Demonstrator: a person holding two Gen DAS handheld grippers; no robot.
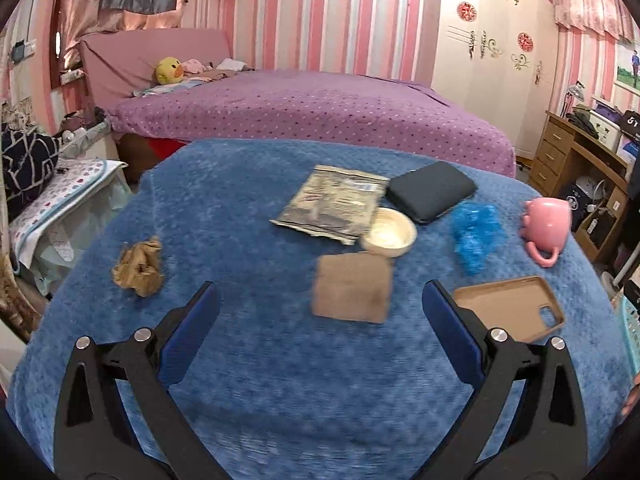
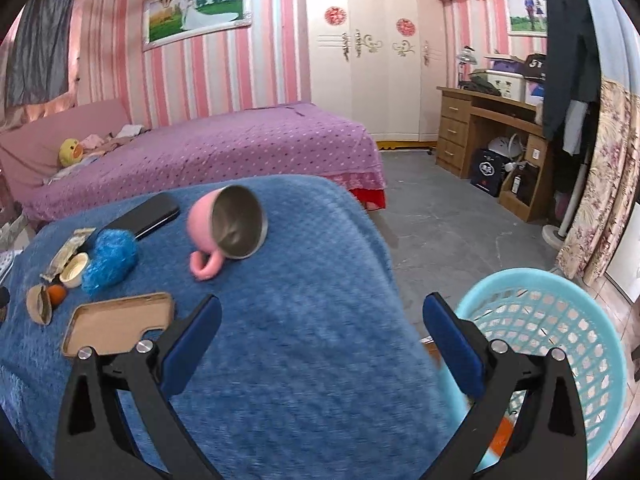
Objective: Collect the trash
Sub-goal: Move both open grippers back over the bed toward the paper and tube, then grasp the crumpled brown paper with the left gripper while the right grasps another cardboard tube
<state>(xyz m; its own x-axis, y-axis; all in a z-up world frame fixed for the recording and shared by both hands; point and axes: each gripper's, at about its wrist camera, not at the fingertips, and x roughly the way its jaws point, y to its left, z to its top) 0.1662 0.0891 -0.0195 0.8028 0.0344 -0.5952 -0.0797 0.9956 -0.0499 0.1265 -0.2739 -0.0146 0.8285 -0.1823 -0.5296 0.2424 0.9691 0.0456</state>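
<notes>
A table under a blue blanket (image 1: 260, 208) holds a crumpled brown paper ball (image 1: 139, 267), a silvery empty wrapper (image 1: 334, 204), a brown cardboard piece (image 1: 352, 287), a crumpled blue plastic wad (image 1: 476, 234) and a small cream lid (image 1: 389, 237). My left gripper (image 1: 320, 304) is open and empty just above the blanket, right in front of the cardboard piece. My right gripper (image 2: 322, 320) is open and empty over the table's right edge, beside a light blue mesh basket (image 2: 560, 320) on the floor. The blue wad also shows in the right wrist view (image 2: 110, 262).
A pink mug (image 2: 224, 228) lies on its side. A tan phone case (image 1: 516, 308) and a black wallet-like case (image 1: 432, 191) lie on the blanket. A purple bed (image 1: 320, 116) stands behind, a wooden desk (image 2: 480, 132) to the right.
</notes>
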